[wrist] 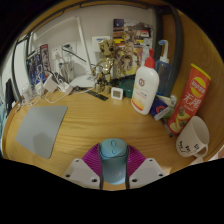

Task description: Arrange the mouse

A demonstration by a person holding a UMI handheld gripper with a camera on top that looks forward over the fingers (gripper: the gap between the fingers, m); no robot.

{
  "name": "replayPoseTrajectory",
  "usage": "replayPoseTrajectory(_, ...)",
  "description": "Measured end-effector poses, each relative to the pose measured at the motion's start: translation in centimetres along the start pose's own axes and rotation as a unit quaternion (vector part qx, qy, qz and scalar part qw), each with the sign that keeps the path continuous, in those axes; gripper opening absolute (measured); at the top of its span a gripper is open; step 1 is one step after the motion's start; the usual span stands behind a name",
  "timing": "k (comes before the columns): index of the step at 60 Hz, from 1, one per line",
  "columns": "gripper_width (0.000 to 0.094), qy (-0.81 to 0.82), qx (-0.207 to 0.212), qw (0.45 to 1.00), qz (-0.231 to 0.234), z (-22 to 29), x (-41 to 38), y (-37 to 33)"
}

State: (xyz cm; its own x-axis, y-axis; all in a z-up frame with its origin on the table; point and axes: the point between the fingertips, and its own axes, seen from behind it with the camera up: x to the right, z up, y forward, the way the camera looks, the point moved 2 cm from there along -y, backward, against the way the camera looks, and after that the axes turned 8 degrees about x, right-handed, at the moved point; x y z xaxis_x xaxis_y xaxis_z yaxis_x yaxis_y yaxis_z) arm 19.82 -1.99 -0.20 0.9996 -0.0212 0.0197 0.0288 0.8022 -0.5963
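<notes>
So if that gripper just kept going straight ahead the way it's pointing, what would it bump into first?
The gripper already has a blue object between its fingers. Beyond that, bare wooden table, then probably the small white cube or the white bottle, though depth is unclear.

The wide wooden table top (100, 118) is warm orange-brown with a faint grain. On its left side the flat rectangular mouse mat (43, 129) is plain grey. Between the two light grey gripper fingers (84, 171) the rounded object (113, 152) is teal blue, and the inner finger pads (95, 156) are magenta. On the right, the tall plastic bottle (145, 88) is white with a red cap and an orange label. Farther right, the round chips tube (190, 95) is yellow with red. Near it the ceramic mug (194, 137) is white with small dark marks. The far wall (95, 22) is pale white.
</notes>
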Motion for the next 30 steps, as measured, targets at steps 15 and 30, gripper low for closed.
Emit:
replayPoseTrajectory(15, 0.029, 0.027, 0.072, 0.995, -0.062, 10.4, -1.9, -3.5)
replayPoseTrajectory(30, 0.029, 0.038, 0.186, 0.981, -0.03, 25.4, -12.3, -7.2)
